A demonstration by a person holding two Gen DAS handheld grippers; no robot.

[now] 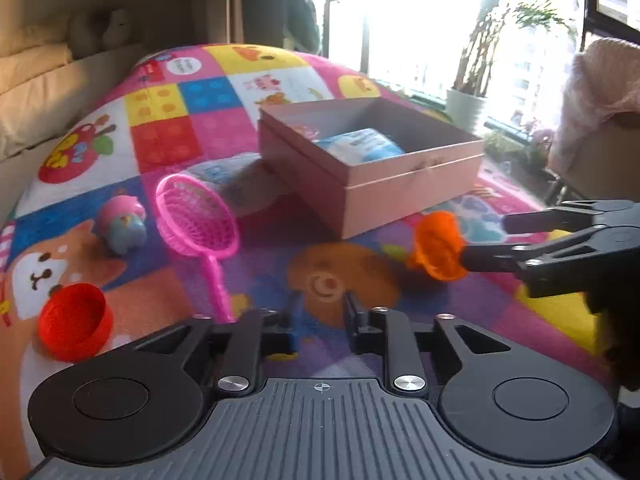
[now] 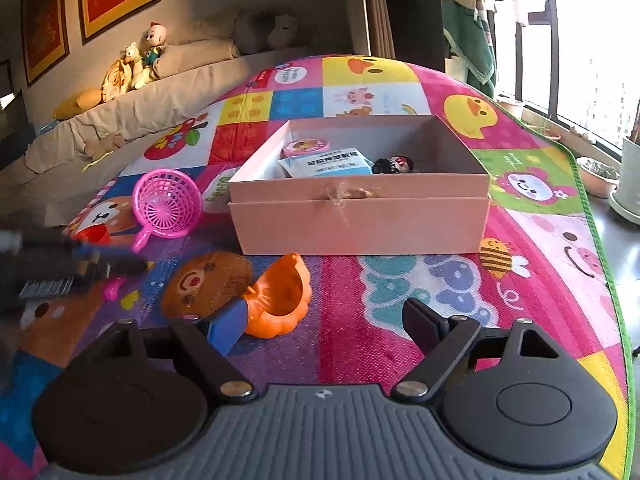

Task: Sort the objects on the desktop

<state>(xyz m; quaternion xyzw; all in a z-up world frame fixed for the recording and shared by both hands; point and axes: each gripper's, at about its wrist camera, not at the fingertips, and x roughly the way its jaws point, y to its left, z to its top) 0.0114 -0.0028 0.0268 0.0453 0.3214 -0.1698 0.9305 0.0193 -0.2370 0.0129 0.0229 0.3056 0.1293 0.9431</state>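
Note:
A pink box (image 1: 400, 184) (image 2: 360, 220) stands on the colourful play mat; it holds a blue-white packet (image 2: 324, 166), a round pink toy (image 2: 306, 146) and a small dark toy (image 2: 394, 165). An orange pumpkin-shaped cup (image 1: 438, 246) (image 2: 280, 300) lies on the mat in front of the box. My right gripper (image 2: 324, 320) (image 1: 484, 240) is open, its left finger touching the cup. My left gripper (image 1: 320, 316) is open and empty, low over the mat. A pink toy sieve (image 1: 198, 216) (image 2: 166, 204), a red cup (image 1: 76, 322) (image 2: 94, 235) and a pink-blue toy figure (image 1: 122, 226) lie to the left.
A beige sofa (image 2: 140, 96) with stuffed toys runs along the far left. Plant pots (image 2: 628, 176) and a window ledge are at the right. The mat's green edge (image 2: 600, 240) is near the right side. A pink-draped chair (image 1: 592, 120) stands at the right.

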